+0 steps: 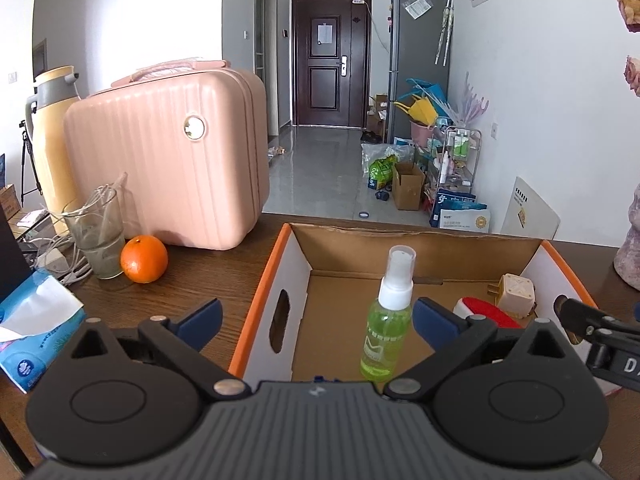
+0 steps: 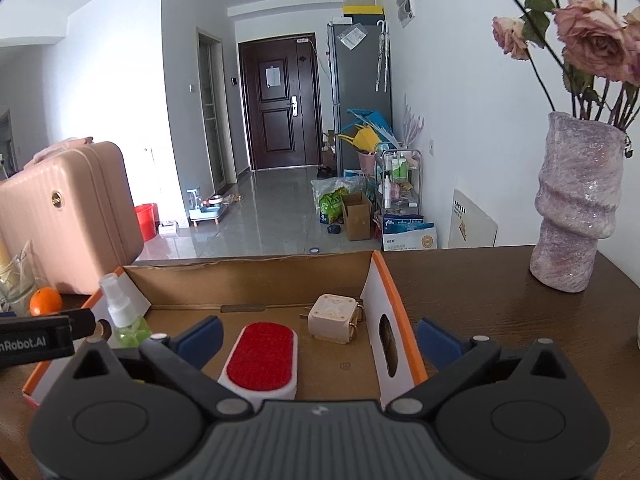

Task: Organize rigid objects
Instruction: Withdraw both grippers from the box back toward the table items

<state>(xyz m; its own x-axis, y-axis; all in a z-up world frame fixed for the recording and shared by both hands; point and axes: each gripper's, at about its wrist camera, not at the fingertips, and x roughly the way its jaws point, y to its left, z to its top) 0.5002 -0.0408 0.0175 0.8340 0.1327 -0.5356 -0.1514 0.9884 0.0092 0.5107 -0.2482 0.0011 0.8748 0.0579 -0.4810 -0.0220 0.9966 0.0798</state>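
Note:
An orange-rimmed cardboard box (image 1: 262, 284) (image 2: 400, 300) sits on the dark wooden table. Inside it stand a green spray bottle (image 1: 387, 332) (image 2: 124, 320), a white pad with a red top (image 2: 260, 356) (image 1: 486, 312) and a beige plug cube (image 2: 334, 318) (image 1: 516, 294). My left gripper (image 1: 316, 320) is open over the box's left wall, the bottle standing free between its blue fingers. My right gripper (image 2: 318, 338) is open over the box's right wall, the red pad lying untouched near its left finger.
A pink hard case (image 1: 172, 152), a yellow thermos (image 1: 50, 132), a glass (image 1: 98, 236), an orange (image 1: 144, 258) and a tissue pack (image 1: 36, 332) stand on the left of the table. A purple vase (image 2: 576, 204) with dried roses stands at the right.

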